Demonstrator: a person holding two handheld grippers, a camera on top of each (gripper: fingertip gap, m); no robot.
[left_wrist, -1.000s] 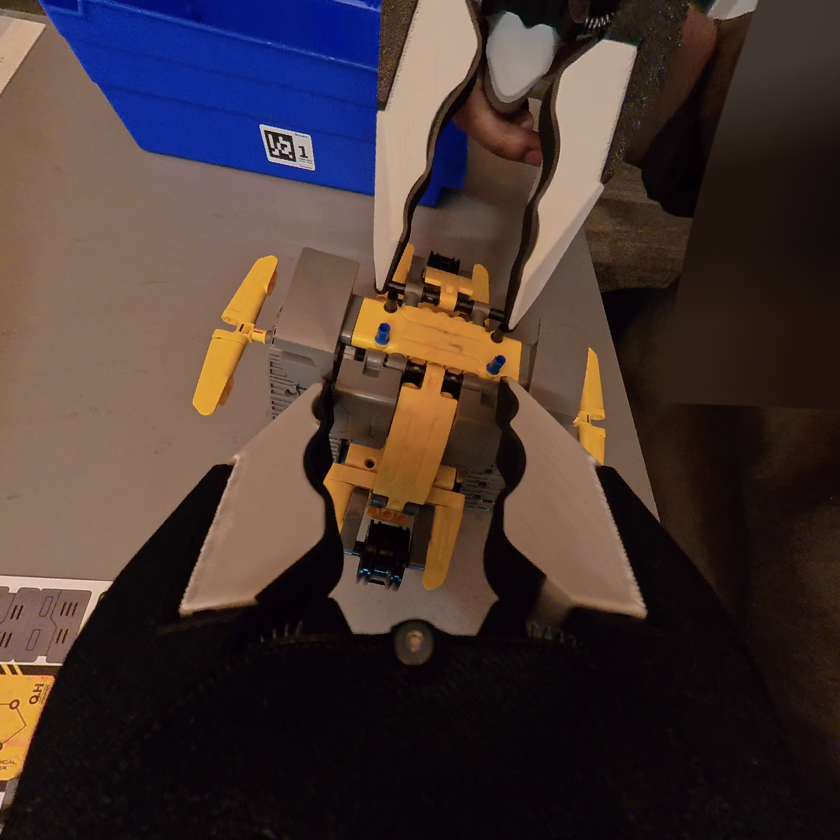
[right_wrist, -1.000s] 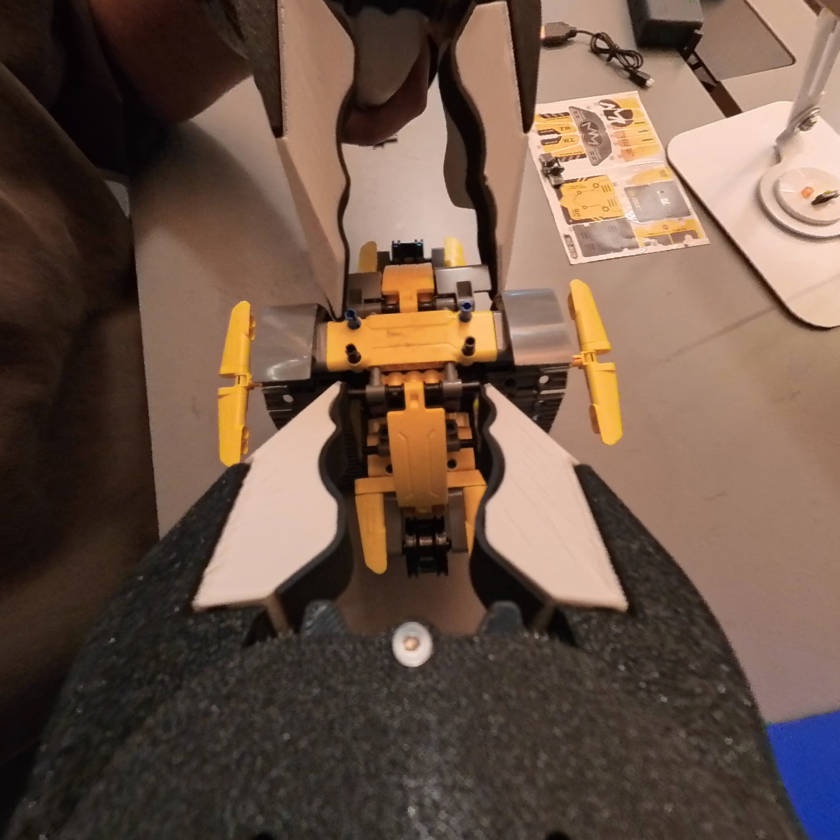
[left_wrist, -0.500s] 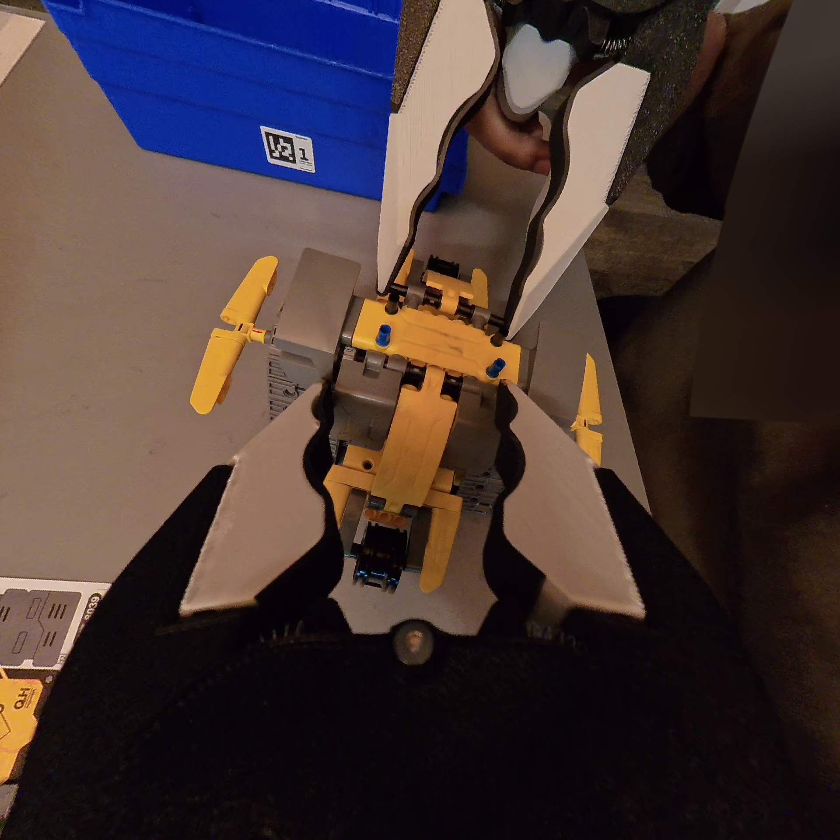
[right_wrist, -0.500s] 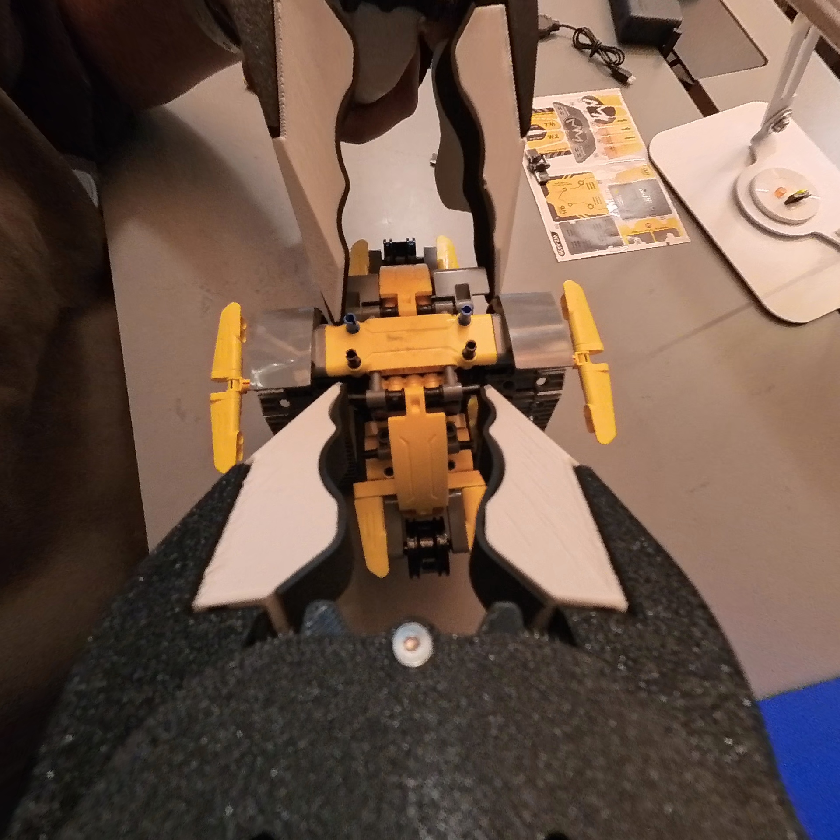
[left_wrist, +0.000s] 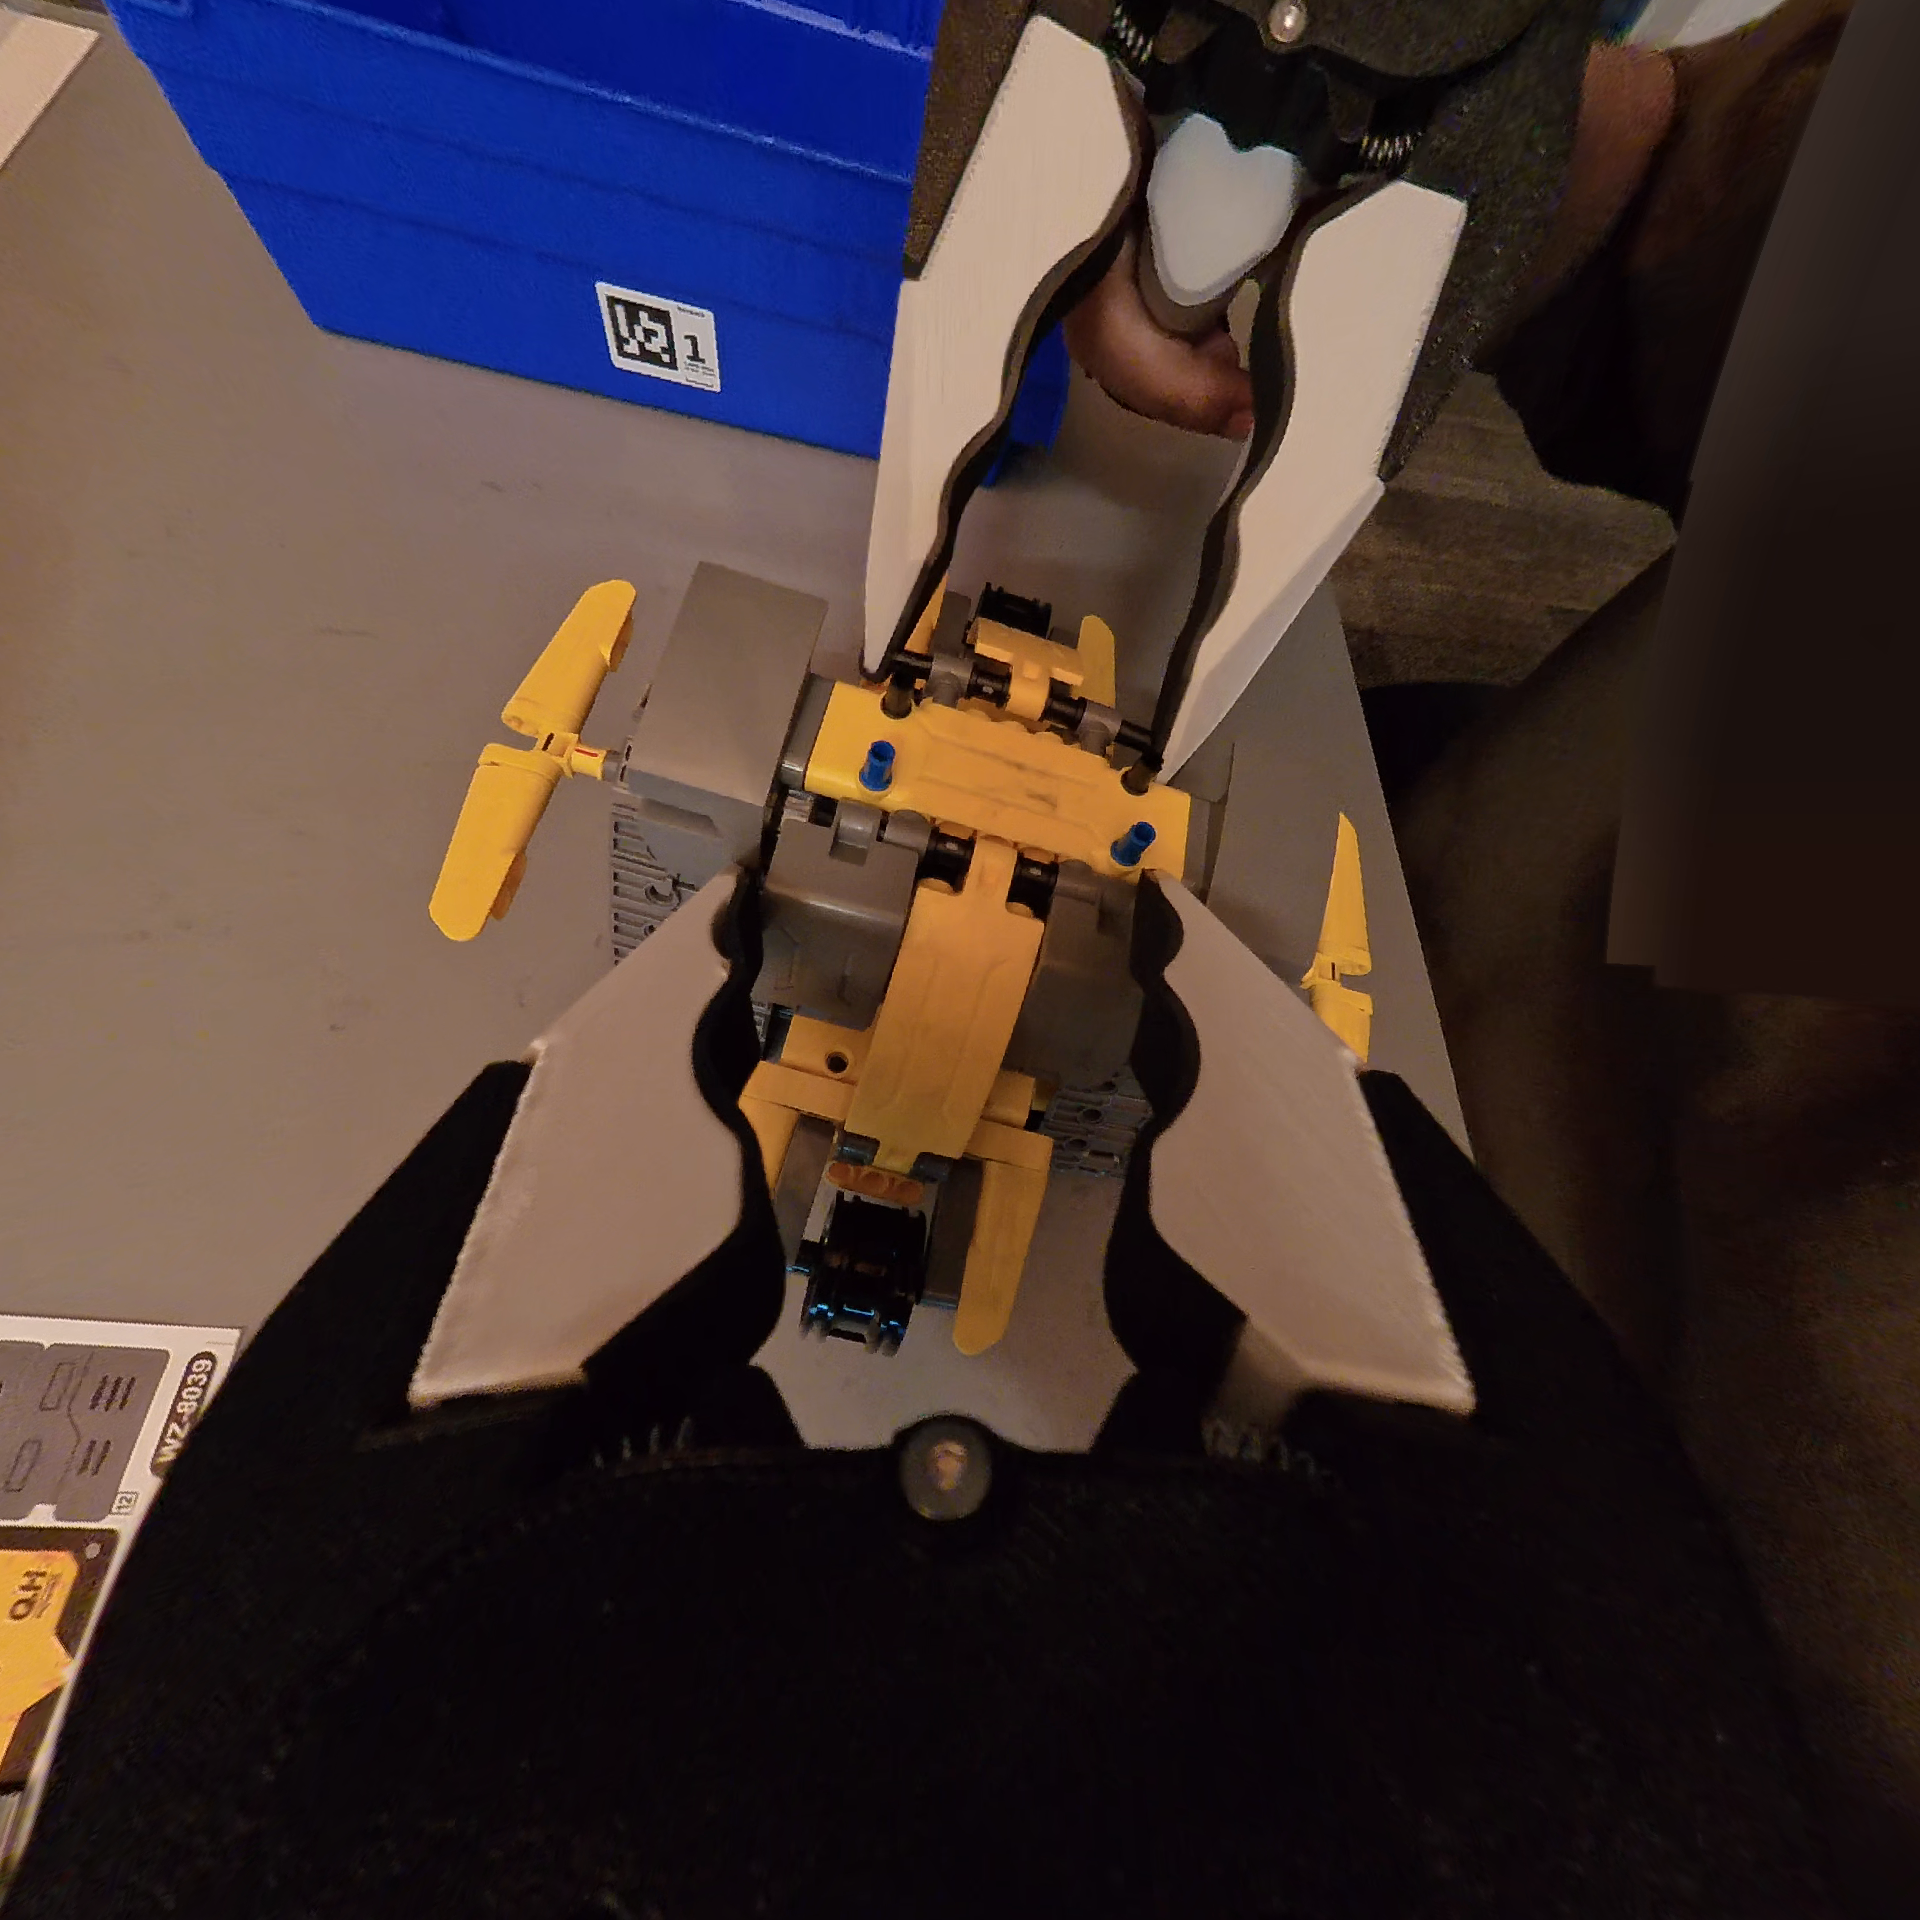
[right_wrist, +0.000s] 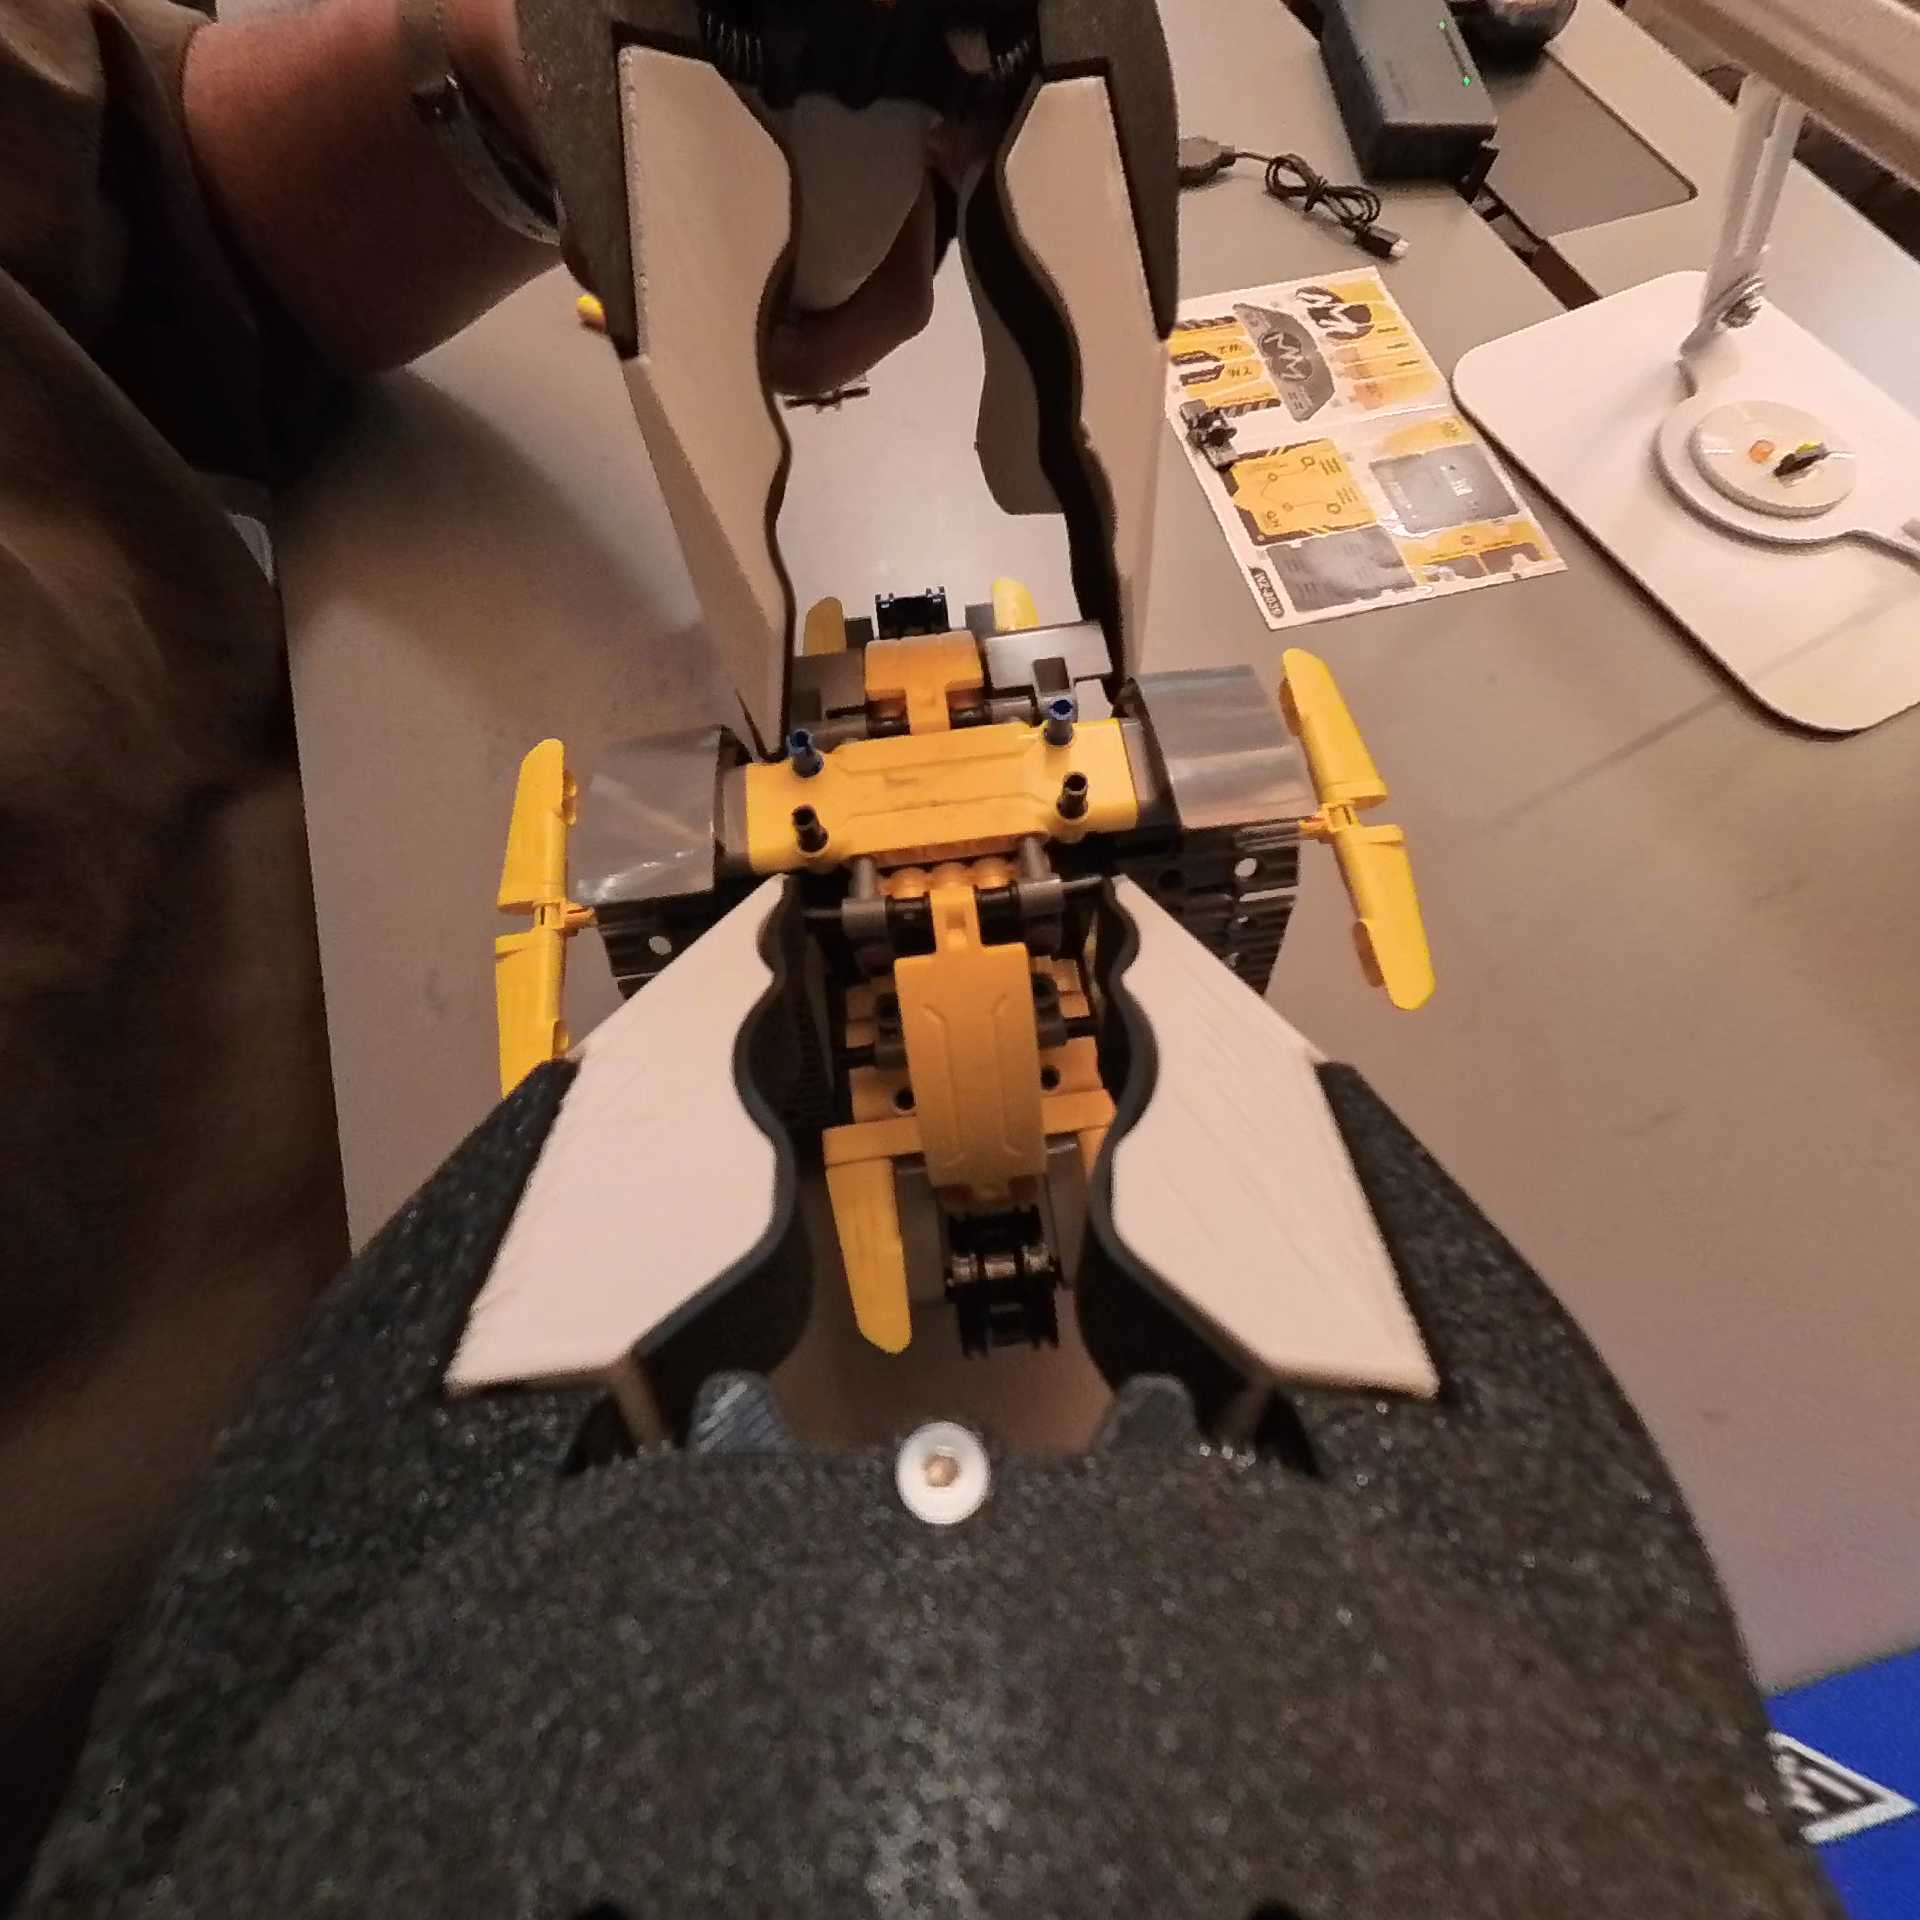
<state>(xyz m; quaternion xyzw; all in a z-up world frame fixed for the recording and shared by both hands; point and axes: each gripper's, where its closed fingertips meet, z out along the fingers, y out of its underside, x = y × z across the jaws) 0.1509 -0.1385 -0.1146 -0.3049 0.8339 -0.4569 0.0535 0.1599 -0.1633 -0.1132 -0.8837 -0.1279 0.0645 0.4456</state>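
A yellow and grey brick-built vehicle model (left_wrist: 997, 779) with yellow side blades and black tracks stands on the grey table (left_wrist: 260, 623). My left gripper (left_wrist: 940, 894) is shut on the model's grey body from one end. My right gripper (right_wrist: 945, 894) is shut on the model (right_wrist: 935, 790) from the opposite end. In the left wrist view the right gripper (left_wrist: 1023, 722) comes in from above, its tips at the far edge of the yellow top plate. In the right wrist view the left gripper (right_wrist: 945, 707) likewise reaches in from the top.
A blue bin (left_wrist: 540, 156) with a black-and-white marker tag (left_wrist: 660, 338) stands behind the model. A sticker sheet (right_wrist: 1351, 447) lies on the table, beside a white lamp base (right_wrist: 1714, 499) and a black adapter with cable (right_wrist: 1403, 73). The table edge (left_wrist: 1392, 831) runs close to the model. The grippers are tip to tip, or close to it.
Both grippers and the model have shifted slightly together over the table. The grips on the model look unchanged.
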